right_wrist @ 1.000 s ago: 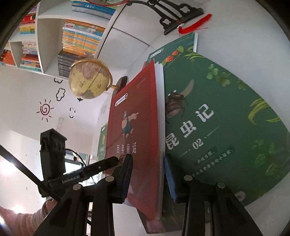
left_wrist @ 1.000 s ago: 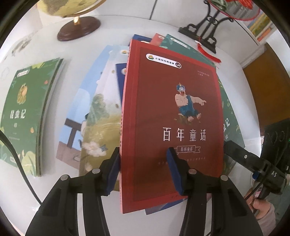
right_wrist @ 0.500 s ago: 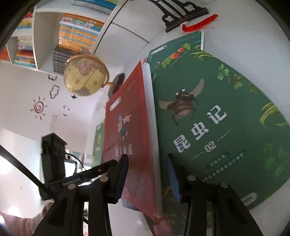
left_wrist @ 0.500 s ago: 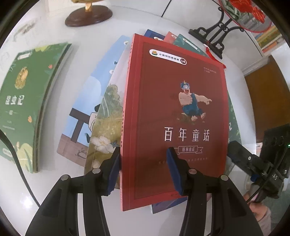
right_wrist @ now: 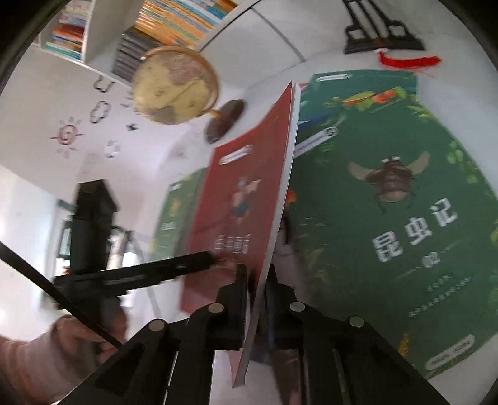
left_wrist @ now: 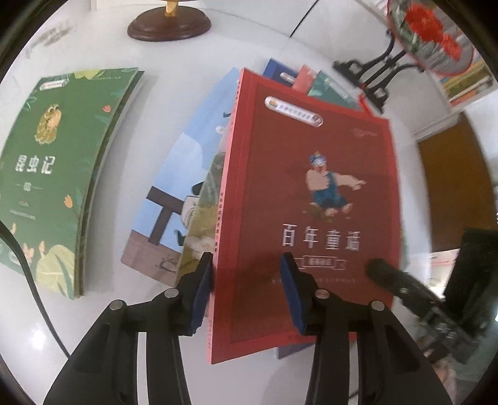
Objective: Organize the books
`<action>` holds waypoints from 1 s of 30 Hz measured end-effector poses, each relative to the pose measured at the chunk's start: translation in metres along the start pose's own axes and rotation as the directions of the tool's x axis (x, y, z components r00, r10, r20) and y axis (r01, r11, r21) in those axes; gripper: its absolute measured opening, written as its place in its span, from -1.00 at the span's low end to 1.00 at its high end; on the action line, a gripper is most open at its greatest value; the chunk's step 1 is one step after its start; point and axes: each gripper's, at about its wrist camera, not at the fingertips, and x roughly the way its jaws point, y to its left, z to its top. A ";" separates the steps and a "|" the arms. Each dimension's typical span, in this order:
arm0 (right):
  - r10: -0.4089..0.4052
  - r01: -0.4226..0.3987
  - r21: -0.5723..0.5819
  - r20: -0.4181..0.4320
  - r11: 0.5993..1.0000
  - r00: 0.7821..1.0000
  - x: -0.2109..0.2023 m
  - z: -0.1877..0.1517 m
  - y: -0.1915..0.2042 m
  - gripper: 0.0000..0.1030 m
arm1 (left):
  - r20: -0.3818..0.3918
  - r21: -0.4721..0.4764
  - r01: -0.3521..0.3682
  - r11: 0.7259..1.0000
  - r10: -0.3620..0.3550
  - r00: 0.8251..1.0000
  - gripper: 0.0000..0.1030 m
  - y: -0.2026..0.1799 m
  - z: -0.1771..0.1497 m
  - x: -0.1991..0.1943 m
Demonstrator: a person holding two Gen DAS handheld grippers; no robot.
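Observation:
A red storybook lies on top of a fanned pile of books on the white table. My right gripper is shut on the red book's page-side edge and holds that edge tilted up off a green insect book. My left gripper straddles the spine edge near the bottom. One pad sits beside the spine, the other over the cover. Its jaws are closing but do not clamp the book.
Another green insect book lies apart at the left. A blue picture book sticks out from under the pile. A globe and a black ornament stand stand at the table's back. Bookshelves line the wall.
My right gripper has closed on the red book's page edge and lifted that edge. The left gripper's jaws have narrowed a little at the spine and its view has slid slightly.

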 end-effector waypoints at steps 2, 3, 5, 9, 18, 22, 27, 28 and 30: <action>-0.042 0.042 -0.014 0.021 0.999 0.999 -0.004 0.000 0.007 -0.80 | 0.018 -0.002 0.027 1.000 -0.027 0.999 -0.24 0.002 0.001 -0.007; -0.055 0.055 -0.025 0.023 0.998 0.998 -0.006 0.000 0.011 -0.80 | 0.023 0.000 0.029 1.000 -0.029 0.999 -0.24 0.002 0.002 -0.009; -0.088 0.089 -0.054 0.023 0.995 0.996 -0.005 0.003 0.022 -0.80 | 0.028 0.007 0.037 0.999 -0.037 0.999 -0.24 0.001 0.004 -0.013; -0.142 0.145 -0.080 0.034 0.986 0.989 -0.005 0.011 0.036 -0.80 | 0.058 0.081 -0.035 0.996 0.030 0.998 -0.27 -0.013 0.009 -0.022; -0.203 0.211 -0.107 0.079 0.972 0.976 -0.011 0.021 0.064 -0.77 | 0.123 0.181 -0.054 0.982 0.032 0.992 -0.27 -0.033 0.024 -0.052; -0.211 0.222 -0.124 0.095 0.967 0.973 -0.012 0.026 0.078 -0.76 | 0.151 0.184 -0.049 0.982 0.021 0.988 -0.27 -0.029 0.031 -0.066; -0.203 0.217 -0.137 0.109 0.967 0.973 -0.008 0.034 0.099 -0.75 | 0.190 0.172 -0.049 0.984 0.016 0.982 -0.27 -0.013 0.041 -0.087; -0.199 0.213 -0.138 0.107 0.967 0.974 -0.006 0.035 0.102 -0.75 | 0.195 0.169 -0.047 0.984 0.013 0.981 -0.27 -0.010 0.041 -0.091; -0.197 0.212 -0.154 0.108 0.965 0.974 -0.001 0.038 0.113 -0.75 | 0.213 0.164 -0.047 0.985 0.011 0.977 -0.27 0.000 0.045 -0.101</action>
